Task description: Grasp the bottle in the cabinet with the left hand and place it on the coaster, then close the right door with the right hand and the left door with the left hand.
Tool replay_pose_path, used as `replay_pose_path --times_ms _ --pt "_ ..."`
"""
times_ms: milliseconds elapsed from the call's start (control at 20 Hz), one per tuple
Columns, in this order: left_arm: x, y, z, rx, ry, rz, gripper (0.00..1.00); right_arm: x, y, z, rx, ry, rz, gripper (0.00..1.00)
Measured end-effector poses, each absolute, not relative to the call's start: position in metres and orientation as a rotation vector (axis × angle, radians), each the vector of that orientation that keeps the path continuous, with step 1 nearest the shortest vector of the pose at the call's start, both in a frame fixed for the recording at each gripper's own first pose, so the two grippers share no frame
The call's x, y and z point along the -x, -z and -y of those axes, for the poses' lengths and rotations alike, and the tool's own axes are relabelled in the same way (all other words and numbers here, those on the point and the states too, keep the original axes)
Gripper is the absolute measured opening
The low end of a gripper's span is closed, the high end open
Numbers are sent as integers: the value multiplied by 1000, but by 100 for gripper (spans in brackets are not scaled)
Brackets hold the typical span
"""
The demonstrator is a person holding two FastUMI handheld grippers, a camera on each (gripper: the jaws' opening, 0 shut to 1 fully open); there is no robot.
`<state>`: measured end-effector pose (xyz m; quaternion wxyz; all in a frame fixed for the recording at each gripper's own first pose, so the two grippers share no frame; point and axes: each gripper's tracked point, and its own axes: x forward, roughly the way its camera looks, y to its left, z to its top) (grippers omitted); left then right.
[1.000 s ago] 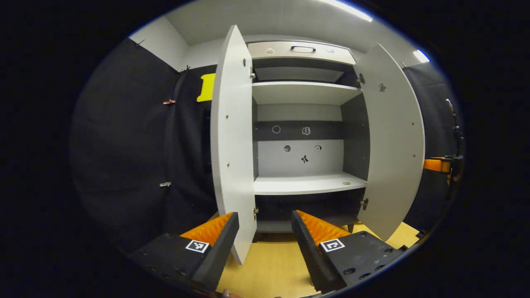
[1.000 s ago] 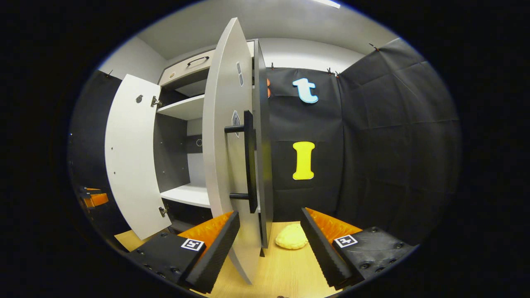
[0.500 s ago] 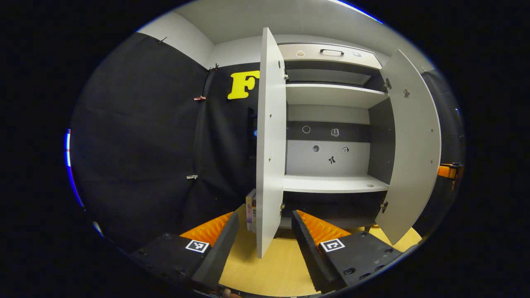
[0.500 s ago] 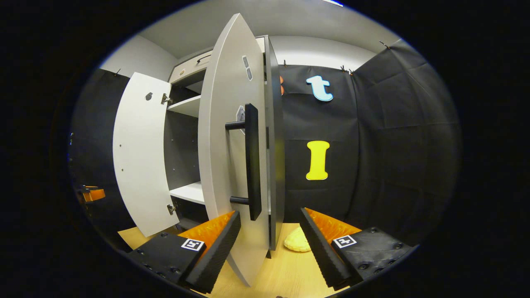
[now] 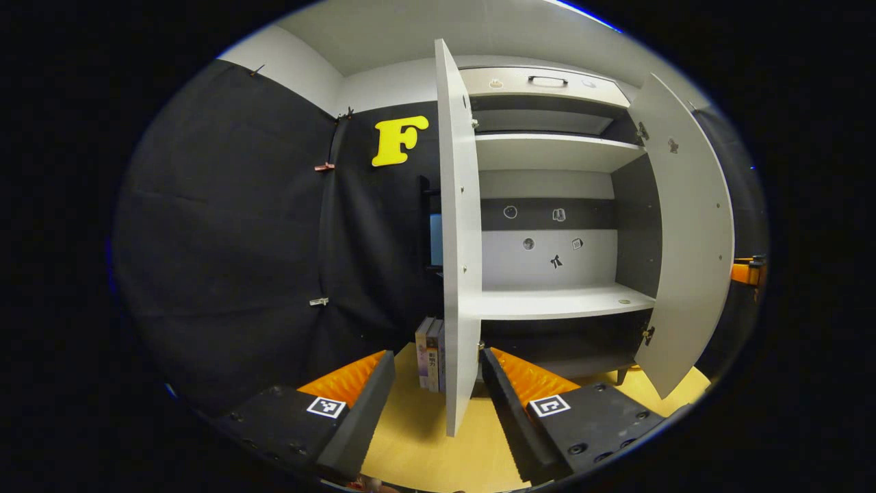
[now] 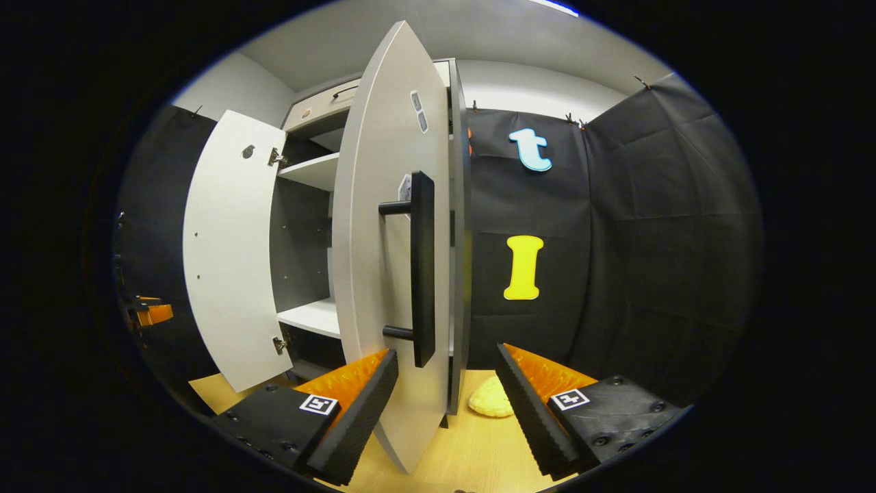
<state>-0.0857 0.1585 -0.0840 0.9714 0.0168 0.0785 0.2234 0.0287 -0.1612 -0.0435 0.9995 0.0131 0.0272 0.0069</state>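
A: Both cabinet [image 5: 547, 301] doors stand open. In the left gripper view the left door [image 5: 457, 233] is edge-on, dead ahead, and the right door [image 5: 684, 233] swings out on the far side.

B: And the shelves inside?

A: The lower shelf [image 5: 561, 302] looks bare apart from one small round spot near its right end, and it is too small to identify. A few stickers dot the back panel. No bottle can be made out from these angles, so where it sits cannot be told.

B: Anything beside the cabinet?

A: Some books [image 5: 431, 352] stand upright on the wooden tabletop [image 5: 410, 438], just left of the left door's lower edge. In the right gripper view a pale yellow, rounded object [image 6: 491, 400] lies on the table past the door's bottom corner, possibly the coaster, though that is unclear.

B: What about the left gripper [image 5: 438, 383]?

A: It is spread wide and holds nothing. The left door's lower edge hangs between its fingers, very close to the right-hand one; contact cannot be confirmed.

B: And the right gripper [image 6: 445, 390]?

A: It is also spread wide, with nothing pinched. The right door [image 6: 390, 274] fills the space ahead, its outer face and long black bar handle [image 6: 421, 267] facing the camera. The door's bottom edge drops between the fingers, close against the left-hand one.
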Motion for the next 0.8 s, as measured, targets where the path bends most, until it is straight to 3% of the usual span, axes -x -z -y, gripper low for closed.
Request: replay_pose_path --times_ms 600,800 --pt "47 87 -243 -38 -371 -146 82 -71 48 74 -25 19 -40 96" --pt "32 88 -253 -46 -321 -148 82 -93 59 18 -37 -78 -67 97"
